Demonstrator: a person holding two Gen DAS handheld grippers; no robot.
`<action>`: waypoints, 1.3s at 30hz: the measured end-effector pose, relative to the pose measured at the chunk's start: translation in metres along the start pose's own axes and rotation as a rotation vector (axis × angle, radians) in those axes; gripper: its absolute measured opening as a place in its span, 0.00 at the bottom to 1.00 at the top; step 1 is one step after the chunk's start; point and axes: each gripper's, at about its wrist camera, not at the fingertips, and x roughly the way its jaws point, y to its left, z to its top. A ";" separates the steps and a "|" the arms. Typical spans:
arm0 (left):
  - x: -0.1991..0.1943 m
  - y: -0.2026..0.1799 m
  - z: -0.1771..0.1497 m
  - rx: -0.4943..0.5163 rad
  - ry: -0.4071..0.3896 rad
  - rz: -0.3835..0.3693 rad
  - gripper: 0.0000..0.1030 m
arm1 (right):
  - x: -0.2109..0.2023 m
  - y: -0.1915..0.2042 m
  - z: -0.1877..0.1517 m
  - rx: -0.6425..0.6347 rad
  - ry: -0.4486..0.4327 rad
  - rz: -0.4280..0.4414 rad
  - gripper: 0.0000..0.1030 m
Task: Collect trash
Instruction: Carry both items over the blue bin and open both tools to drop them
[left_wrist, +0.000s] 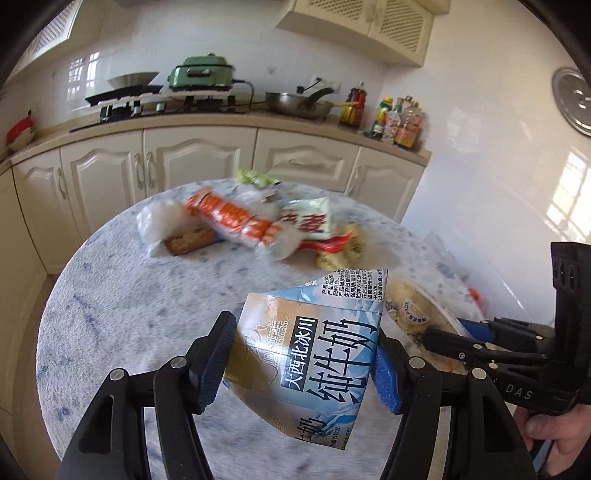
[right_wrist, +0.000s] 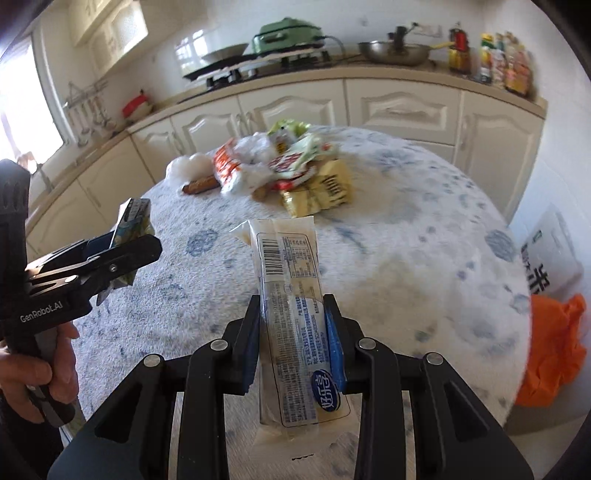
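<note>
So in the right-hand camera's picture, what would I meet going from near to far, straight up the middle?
Right gripper shut on the clear wrapper → bare tablecloth → yellow packet in the trash pile → cabinet doors → green cooker.

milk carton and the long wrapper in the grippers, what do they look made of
Milk carton: looks like coated paperboard, slightly glossy, with sharp folded creases and a torn top edge. Long wrapper: seemingly thin clear plastic film, shiny, printed with a barcode, crimped at its ends; what it holds is unclear.

Milk carton (left_wrist: 306, 354) between left gripper (left_wrist: 306, 365) fingers (left_wrist: 214, 365)
</note>
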 end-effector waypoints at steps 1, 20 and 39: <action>-0.003 -0.008 0.000 0.009 -0.012 -0.007 0.61 | -0.011 -0.006 -0.002 0.018 -0.020 -0.005 0.30; 0.004 -0.198 -0.006 0.178 -0.015 -0.301 0.61 | -0.175 -0.152 -0.067 0.327 -0.249 -0.246 0.30; 0.155 -0.383 -0.067 0.373 0.337 -0.421 0.62 | -0.142 -0.305 -0.176 0.695 -0.110 -0.382 0.30</action>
